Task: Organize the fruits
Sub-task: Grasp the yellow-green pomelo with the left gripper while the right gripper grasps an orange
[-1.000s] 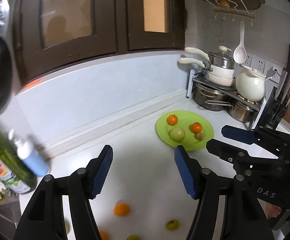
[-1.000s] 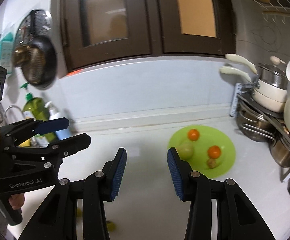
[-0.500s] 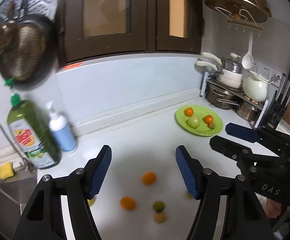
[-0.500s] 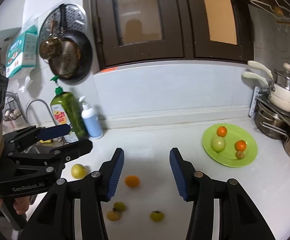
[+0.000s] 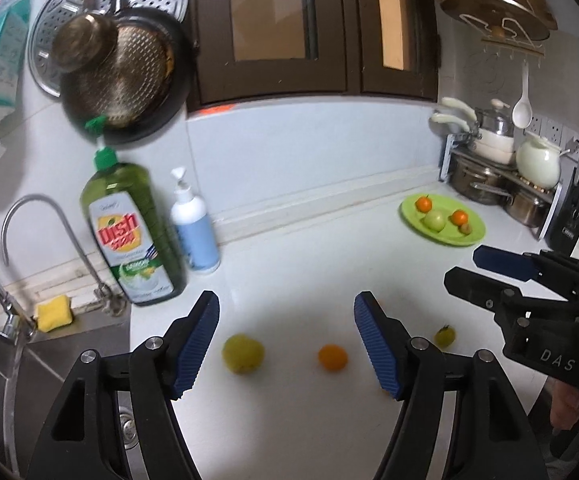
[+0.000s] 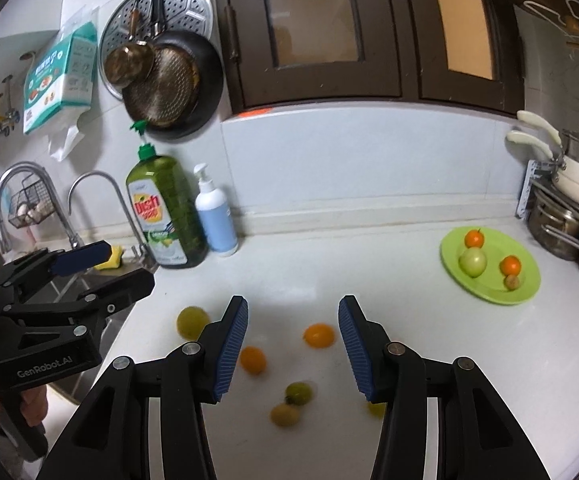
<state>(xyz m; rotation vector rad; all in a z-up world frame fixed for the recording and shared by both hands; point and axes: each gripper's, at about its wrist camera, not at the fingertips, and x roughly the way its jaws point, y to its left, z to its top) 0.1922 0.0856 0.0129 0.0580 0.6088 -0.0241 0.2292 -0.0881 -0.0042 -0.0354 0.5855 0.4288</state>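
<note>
A green plate (image 5: 473, 236) (image 6: 525, 292) sits at the right of the white counter and holds two oranges, a green apple and a small brown fruit. Loose fruit lies on the counter near me: a yellow-green apple (image 5: 243, 353) (image 6: 192, 321), an orange (image 5: 332, 357) (image 6: 319, 335), a second orange (image 6: 252, 359), a small green fruit (image 5: 445, 335) (image 6: 298, 393) and a small yellow fruit (image 6: 285, 415). My left gripper (image 5: 287, 344) is open and empty above the apple and orange. My right gripper (image 6: 292, 344) is open and empty above the loose fruit.
A green dish soap bottle (image 5: 133, 236) and a white-blue pump bottle (image 5: 193, 228) stand at the back left beside the sink and tap (image 5: 25, 232). A rack of pots (image 5: 501, 184) and a knife block (image 5: 573, 216) stand at the right. Pans hang on the wall.
Both grippers have pulled back and swung left, away from the plate. The loose fruit, bottles and sink have come into view. Both jaws stay open.
</note>
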